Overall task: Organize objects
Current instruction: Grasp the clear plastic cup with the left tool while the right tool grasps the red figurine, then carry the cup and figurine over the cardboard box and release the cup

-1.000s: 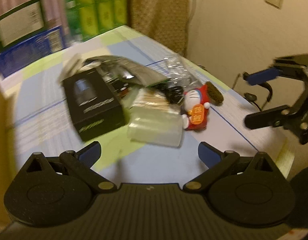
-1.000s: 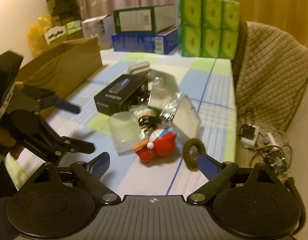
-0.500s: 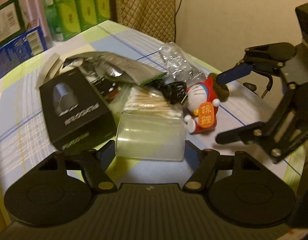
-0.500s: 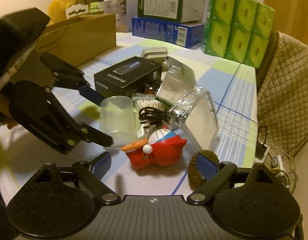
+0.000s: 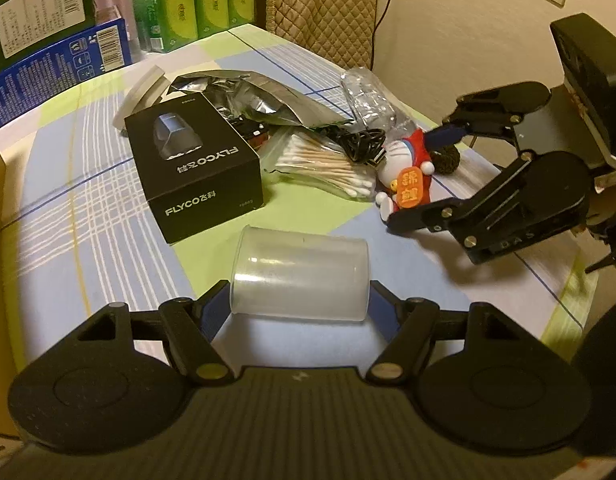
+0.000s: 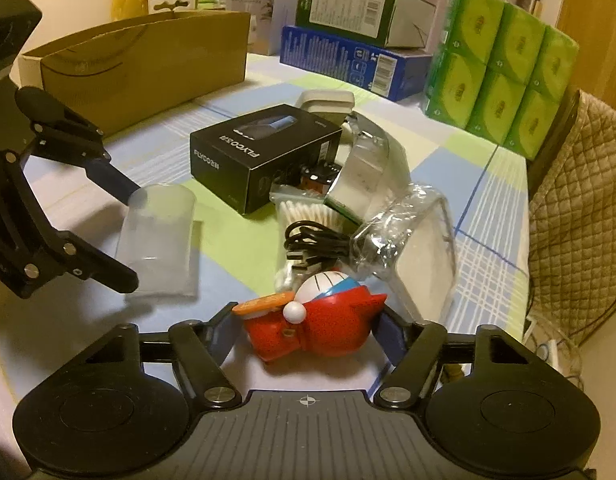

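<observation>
A translucent plastic cup (image 5: pixel 299 276) lies sideways between the fingers of my left gripper (image 5: pixel 299 304), which is shut on it just above the checked tablecloth (image 5: pixel 87 208). The right wrist view shows the same cup (image 6: pixel 159 236) in the left gripper (image 6: pixel 125 238). My right gripper (image 6: pixel 308 328) is shut on a red and white cat toy figure (image 6: pixel 316 320) lying on its side. From the left wrist view the toy (image 5: pixel 408 184) sits between the right gripper's (image 5: pixel 418 176) fingers.
Behind both grippers lies a pile: a black FLYCO box (image 5: pixel 195 172), a bag of cotton swabs (image 5: pixel 324 164), a black cable (image 5: pixel 360 144), a silver foil bag (image 5: pixel 247 96), a clear wrapper (image 6: pixel 412 232). A cardboard box (image 6: pixel 139 64) stands far left, green tissue packs (image 6: pixel 496 72) far right.
The left gripper closed on the cup and drew it back from the black box. The right gripper moved forward over the toy and its fingers closed in on it.
</observation>
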`<state>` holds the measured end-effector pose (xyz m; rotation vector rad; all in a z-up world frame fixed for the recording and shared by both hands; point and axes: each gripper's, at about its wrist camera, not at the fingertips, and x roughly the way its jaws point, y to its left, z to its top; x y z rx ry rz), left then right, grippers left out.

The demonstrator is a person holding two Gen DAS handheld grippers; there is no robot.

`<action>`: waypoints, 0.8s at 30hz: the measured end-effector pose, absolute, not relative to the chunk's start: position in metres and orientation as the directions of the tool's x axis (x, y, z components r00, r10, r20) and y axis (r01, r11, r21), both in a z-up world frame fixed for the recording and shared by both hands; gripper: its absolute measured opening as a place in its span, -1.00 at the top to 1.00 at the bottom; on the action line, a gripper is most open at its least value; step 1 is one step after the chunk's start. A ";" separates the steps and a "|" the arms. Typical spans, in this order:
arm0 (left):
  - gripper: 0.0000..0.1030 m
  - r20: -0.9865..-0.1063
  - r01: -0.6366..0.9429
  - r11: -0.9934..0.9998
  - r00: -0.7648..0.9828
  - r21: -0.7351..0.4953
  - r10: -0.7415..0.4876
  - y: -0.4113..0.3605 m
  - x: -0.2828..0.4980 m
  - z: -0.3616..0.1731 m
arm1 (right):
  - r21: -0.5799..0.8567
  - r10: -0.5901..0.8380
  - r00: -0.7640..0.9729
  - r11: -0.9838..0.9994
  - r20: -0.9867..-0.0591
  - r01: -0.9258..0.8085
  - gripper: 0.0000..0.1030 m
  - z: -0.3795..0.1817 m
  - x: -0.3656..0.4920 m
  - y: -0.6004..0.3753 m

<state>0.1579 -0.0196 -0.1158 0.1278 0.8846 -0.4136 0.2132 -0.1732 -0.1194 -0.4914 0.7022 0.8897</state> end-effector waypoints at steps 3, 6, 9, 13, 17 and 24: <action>-0.34 -0.773 0.388 0.919 0.561 -0.071 -0.297 -0.018 0.155 -0.114 | -0.078 0.524 0.429 0.563 -0.736 -0.823 -0.30 -0.115 0.207 -0.175; -0.34 -0.773 0.372 0.925 0.564 -0.077 -0.291 -0.015 0.152 -0.110 | -0.047 0.524 0.438 0.601 -0.730 -0.798 -0.30 -0.107 0.202 -0.179; -0.34 -0.773 0.345 0.935 0.569 -0.086 -0.281 -0.011 0.148 -0.103 | -0.034 0.523 0.453 0.627 -0.722 -0.778 -0.30 -0.096 0.195 -0.181; -0.34 -0.762 0.325 0.942 0.587 -0.087 -0.273 -0.007 0.138 -0.090 | -0.027 0.525 0.471 0.647 -0.708 -0.762 -0.30 -0.075 0.182 -0.181; -0.34 -0.740 0.287 0.952 0.617 -0.107 -0.269 0.002 0.127 -0.067 | -0.015 0.546 0.489 0.656 -0.680 -0.754 -0.30 -0.046 0.172 -0.176; -0.34 -0.672 0.190 0.976 0.710 -0.107 -0.212 0.041 0.104 -0.004 | -0.028 0.614 0.494 0.610 -0.615 -0.792 -0.30 0.015 0.154 -0.135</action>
